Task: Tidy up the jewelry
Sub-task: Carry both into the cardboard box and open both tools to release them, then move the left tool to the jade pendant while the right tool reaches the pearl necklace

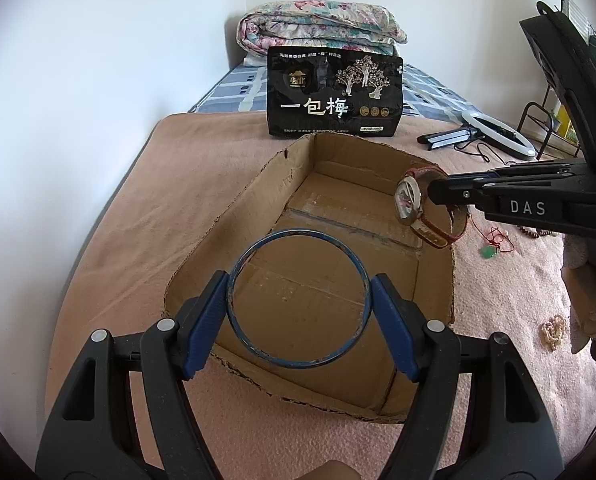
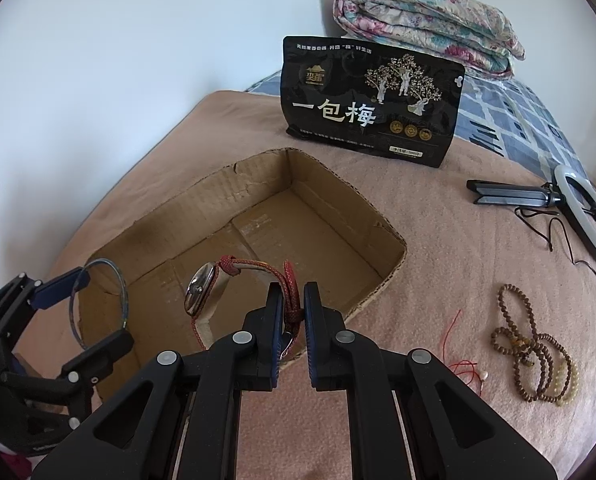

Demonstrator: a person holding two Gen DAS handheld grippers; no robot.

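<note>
The left gripper (image 1: 298, 304) is made of black plastic arms shaped like big clips, with long holes cut in them. Its two fingers (image 1: 394, 328) have dark blue pads with tiny ridges. Round shiny silver pins sit at the joints. The right gripper (image 2: 292, 316) looks the same: black arms, silver round pins and blue pads on the inner sides of its fingers (image 2: 313, 320). From the left camera, the right gripper's side shows white letters "DAS" on a black block and a small screw near the tip. A bit of skin shows at the bottom edge of the left view.
</note>
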